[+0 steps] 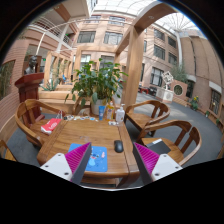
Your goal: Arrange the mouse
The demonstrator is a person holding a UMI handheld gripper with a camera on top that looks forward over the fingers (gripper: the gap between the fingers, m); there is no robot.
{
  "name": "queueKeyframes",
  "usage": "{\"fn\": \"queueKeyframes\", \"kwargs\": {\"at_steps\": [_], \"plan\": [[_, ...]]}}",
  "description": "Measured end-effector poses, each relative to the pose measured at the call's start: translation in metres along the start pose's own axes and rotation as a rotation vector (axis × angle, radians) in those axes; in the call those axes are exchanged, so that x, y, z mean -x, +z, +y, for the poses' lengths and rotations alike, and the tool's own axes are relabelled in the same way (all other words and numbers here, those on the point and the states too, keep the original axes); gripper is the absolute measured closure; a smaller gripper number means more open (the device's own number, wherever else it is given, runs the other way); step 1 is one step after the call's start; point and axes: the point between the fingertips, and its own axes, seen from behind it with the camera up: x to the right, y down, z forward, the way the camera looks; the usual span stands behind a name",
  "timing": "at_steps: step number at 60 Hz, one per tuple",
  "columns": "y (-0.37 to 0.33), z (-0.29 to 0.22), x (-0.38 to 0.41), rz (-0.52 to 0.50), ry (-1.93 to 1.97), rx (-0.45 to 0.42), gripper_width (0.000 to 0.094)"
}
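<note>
Black and small, the mouse [118, 146] lies on the wooden table [85, 133] near its right edge, long way pointing away from me. My fingers [79, 157] are wide open, holding nothing.

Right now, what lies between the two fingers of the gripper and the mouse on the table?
In the gripper view, the open gripper is back from the mouse. Between them lies bare wooden table, with a blue mouse pad just beside the mouse.

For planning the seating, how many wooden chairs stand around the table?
3 visible: one chair left of the table, one chair at its far right, one chair nearer on the right. Others may be hidden behind the plant.
</note>
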Motion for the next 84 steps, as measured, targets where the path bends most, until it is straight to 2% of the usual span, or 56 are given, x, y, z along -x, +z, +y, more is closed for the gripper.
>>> {"fn": "queueKeyframes", "kwargs": {"at_steps": [9, 21, 28, 60, 71, 74, 78, 84], "plan": [[0.014, 0.044, -0.005, 0.0, 0.013, 0.094, 0.0088], [0.11, 0.141, -0.021, -0.013, 0.057, 0.225, 0.0087], [0.159, 0.169, -0.033, 0.018, 0.058, 0.251, 0.0083], [0.382, 0.166, -0.057, 0.055, 0.046, 0.243, 0.0084], [0.424, 0.174, -0.056, 0.039, 0.077, 0.28, 0.0197], [0.43, 0.177, -0.051, 0.021, 0.087, 0.293, 0.0251], [0.438, 0.174, -0.05, 0.014, 0.099, 0.272, 0.0405], [0.437, 0.174, -0.049, 0.017, 0.075, 0.265, 0.0478]]}}
